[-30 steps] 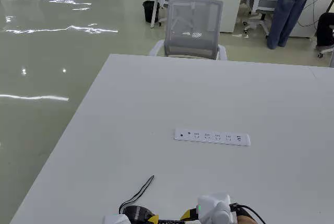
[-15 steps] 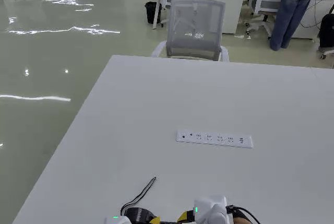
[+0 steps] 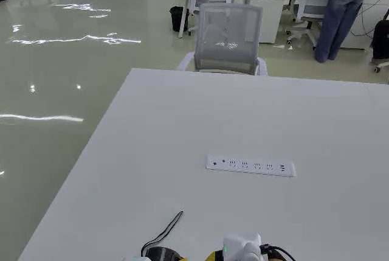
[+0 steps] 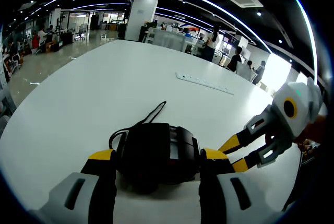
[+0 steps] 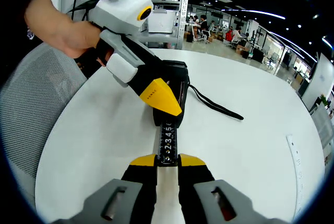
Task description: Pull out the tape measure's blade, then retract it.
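The black tape measure lies on the white table, and my left gripper is shut on its case, one yellow-tipped jaw on each side. In the right gripper view a short length of blade with printed numbers sticks out of the case. My right gripper is shut on the blade's end. The case's black wrist strap trails across the table. In the head view the case and the right gripper sit at the bottom edge.
A white power strip lies mid-table, beyond the grippers. A grey mesh chair stands at the table's far edge. A person stands by desks far back right. The table's left edge drops to a glossy floor.
The head camera has tipped up a little, so the table, the power strip and the grippers sit lower in the picture. Both grippers keep their holds.
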The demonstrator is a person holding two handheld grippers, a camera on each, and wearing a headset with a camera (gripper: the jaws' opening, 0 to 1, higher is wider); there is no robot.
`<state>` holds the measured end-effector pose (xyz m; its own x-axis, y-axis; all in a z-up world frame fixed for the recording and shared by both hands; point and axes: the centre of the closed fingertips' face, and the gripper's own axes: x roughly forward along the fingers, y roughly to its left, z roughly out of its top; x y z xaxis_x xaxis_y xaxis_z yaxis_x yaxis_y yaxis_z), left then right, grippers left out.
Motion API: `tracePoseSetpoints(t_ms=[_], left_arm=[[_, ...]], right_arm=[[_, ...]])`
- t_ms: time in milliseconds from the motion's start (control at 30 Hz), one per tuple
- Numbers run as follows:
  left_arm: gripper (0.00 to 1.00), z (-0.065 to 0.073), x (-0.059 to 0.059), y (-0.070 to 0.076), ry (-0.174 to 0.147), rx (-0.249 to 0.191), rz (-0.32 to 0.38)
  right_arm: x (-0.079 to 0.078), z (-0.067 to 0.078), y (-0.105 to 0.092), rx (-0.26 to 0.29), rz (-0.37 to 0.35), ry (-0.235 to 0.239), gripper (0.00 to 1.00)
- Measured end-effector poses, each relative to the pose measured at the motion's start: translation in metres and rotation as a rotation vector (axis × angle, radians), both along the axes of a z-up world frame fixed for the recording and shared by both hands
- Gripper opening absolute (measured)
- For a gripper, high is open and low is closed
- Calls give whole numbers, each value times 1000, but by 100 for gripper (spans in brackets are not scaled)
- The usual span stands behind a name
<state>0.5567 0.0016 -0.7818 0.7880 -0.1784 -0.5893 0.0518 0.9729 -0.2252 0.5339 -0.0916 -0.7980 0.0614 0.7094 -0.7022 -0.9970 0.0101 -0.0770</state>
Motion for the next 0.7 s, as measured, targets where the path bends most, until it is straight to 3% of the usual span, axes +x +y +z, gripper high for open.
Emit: tracePoseSetpoints(t_ms=[700], left_arm=[[61,1,0,0,2,-1,-1]], right_arm=[[1,-2,18,8,9,4,13]])
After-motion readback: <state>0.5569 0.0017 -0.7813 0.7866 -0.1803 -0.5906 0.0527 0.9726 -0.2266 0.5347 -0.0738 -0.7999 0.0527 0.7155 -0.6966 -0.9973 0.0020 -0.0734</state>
